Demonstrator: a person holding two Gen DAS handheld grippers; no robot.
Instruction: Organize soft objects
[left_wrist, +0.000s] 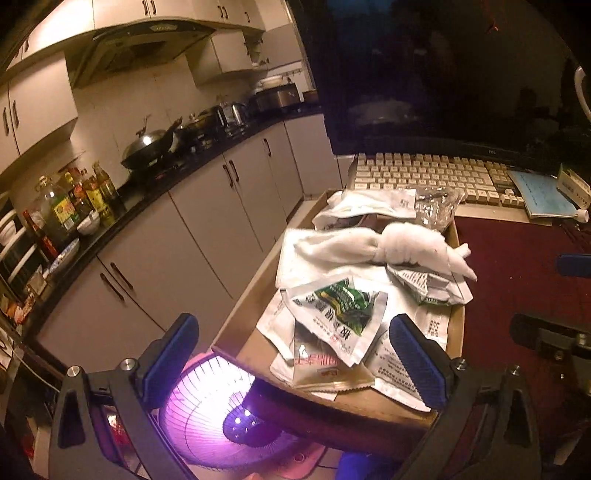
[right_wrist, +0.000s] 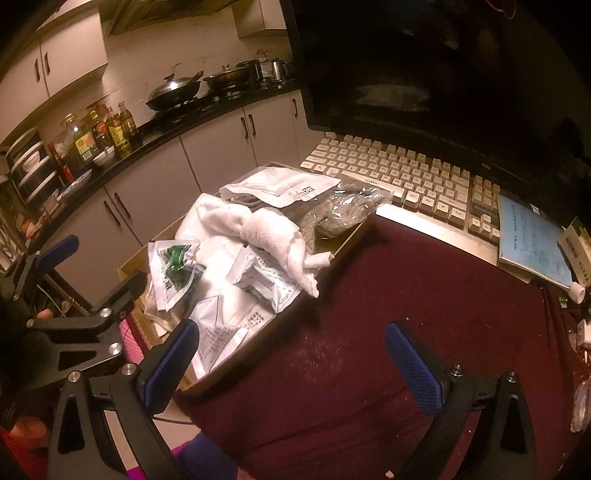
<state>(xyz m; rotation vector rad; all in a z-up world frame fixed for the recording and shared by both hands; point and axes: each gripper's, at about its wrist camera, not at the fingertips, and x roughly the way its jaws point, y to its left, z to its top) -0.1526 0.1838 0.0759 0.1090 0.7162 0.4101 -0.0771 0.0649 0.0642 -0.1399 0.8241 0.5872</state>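
Observation:
A shallow cardboard box (left_wrist: 455, 325) (right_wrist: 354, 238) sits on a dark red cloth at the table's left edge. In it lie a knotted white towel (left_wrist: 388, 245) (right_wrist: 273, 227), a green-and-white pouch (left_wrist: 338, 314) (right_wrist: 173, 273), several white printed pouches (right_wrist: 229, 332) and a clear bag of grey stuff (left_wrist: 437, 208) (right_wrist: 338, 214). My left gripper (left_wrist: 299, 354) is open and empty at the box's near end. It also shows in the right wrist view (right_wrist: 99, 269). My right gripper (right_wrist: 295, 365) is open and empty over the red cloth, right of the box.
A beige keyboard (right_wrist: 406, 177) and a dark monitor (right_wrist: 424, 74) stand behind the box. A blue booklet (right_wrist: 532, 243) lies at the right. A glowing pink heater (left_wrist: 214, 410) stands below the table edge. Kitchen counter with pans and bottles (left_wrist: 85, 199) runs along the left.

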